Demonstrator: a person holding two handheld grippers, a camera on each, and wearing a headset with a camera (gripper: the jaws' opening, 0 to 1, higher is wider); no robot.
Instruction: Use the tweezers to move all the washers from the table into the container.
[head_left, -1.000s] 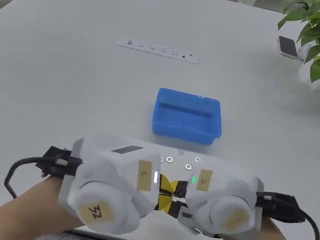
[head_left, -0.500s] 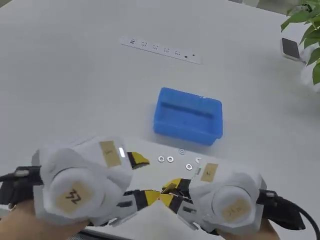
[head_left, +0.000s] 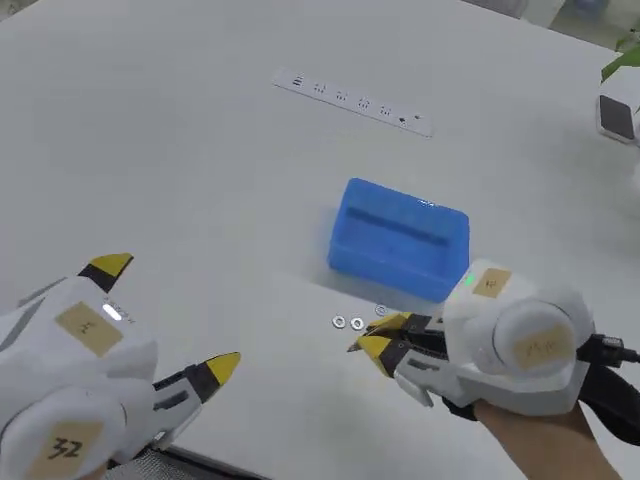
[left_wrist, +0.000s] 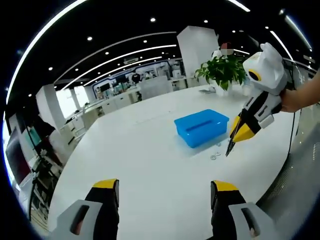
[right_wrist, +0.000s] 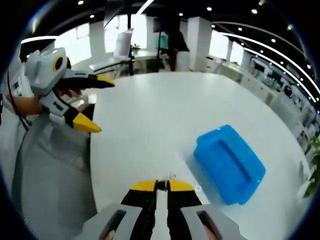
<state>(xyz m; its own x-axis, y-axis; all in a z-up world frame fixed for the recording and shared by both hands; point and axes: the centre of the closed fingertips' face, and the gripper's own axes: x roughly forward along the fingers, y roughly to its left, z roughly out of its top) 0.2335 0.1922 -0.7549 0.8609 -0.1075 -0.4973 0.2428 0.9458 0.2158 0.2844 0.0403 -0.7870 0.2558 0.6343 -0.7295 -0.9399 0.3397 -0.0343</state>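
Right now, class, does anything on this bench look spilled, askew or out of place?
Only the washers: a few lie loose on the table beside the blue container's near wall, not inside it. The container sits upright and looks intact, and the power strip lies flat behind it. Nothing else stands out.

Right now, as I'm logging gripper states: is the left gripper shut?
No, in the left gripper view the left gripper shows its yellow-tipped jaws wide apart, white table between them.
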